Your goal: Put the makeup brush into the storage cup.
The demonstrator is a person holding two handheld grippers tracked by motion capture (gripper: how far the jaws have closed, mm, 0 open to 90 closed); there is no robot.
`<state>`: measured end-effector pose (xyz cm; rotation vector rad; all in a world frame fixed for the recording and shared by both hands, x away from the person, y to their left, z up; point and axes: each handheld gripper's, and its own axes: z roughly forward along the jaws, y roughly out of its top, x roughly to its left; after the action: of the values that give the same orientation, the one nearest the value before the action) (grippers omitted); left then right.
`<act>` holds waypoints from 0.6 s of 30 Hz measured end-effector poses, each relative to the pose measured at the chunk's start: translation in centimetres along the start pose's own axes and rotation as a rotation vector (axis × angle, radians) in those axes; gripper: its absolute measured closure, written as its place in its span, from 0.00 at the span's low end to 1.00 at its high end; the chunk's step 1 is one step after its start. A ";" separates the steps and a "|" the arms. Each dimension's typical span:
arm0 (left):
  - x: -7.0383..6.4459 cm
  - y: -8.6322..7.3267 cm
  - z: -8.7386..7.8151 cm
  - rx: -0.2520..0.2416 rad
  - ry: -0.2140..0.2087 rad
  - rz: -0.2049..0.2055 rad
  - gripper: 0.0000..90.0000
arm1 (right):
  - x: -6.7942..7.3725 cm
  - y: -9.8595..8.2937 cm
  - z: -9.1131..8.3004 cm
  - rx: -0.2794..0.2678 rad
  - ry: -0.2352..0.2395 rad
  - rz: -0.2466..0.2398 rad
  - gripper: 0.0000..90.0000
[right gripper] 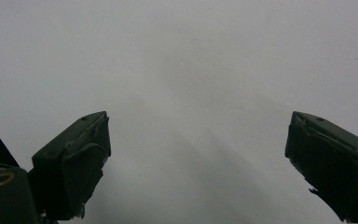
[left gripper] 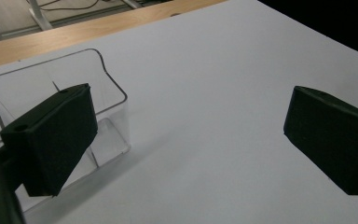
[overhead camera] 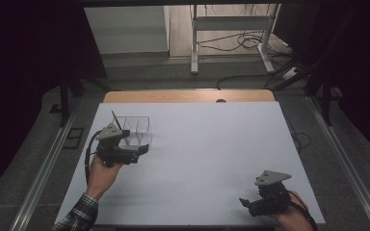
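The left claw (overhead camera: 143,148) hovers low over the white bench (overhead camera: 212,144) with its jaws spread wide and nothing between them. A clear plastic organizer (overhead camera: 137,130) with divided compartments sits just beyond and beside it; in the left gripper view the organizer (left gripper: 74,93) lies behind the claw's left jaw, on the bench. A thin stick (overhead camera: 116,121) leans upright in it, tilted. The right claw (overhead camera: 243,202), well apart near the bench's front edge, is also wide and holds nothing.
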<state>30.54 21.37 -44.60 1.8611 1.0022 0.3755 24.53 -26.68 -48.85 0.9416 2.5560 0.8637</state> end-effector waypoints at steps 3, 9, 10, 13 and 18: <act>-0.2 -0.2 0.0 0.008 -0.002 0.003 0.03 | 0.0 0.0 0.0 0.000 0.001 -0.002 0.08; -0.7 -0.6 0.1 0.022 -0.004 0.017 0.02 | 0.0 0.0 0.0 -0.001 0.002 -0.002 0.08; -0.9 -0.7 0.1 0.025 -0.005 0.025 0.02 | 0.0 0.0 0.0 -0.001 0.002 -0.002 0.08; -1.3 -0.8 0.1 0.029 -0.002 0.037 0.02 | 0.0 0.0 0.0 -0.001 0.002 -0.003 0.08; -1.7 -1.1 0.0 0.033 -0.002 0.047 0.01 | 0.0 0.0 0.0 -0.002 0.003 -0.002 0.08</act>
<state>28.95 20.25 -45.21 1.9166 0.9703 0.3868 24.53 -26.66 -48.85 0.9383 2.5580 0.8672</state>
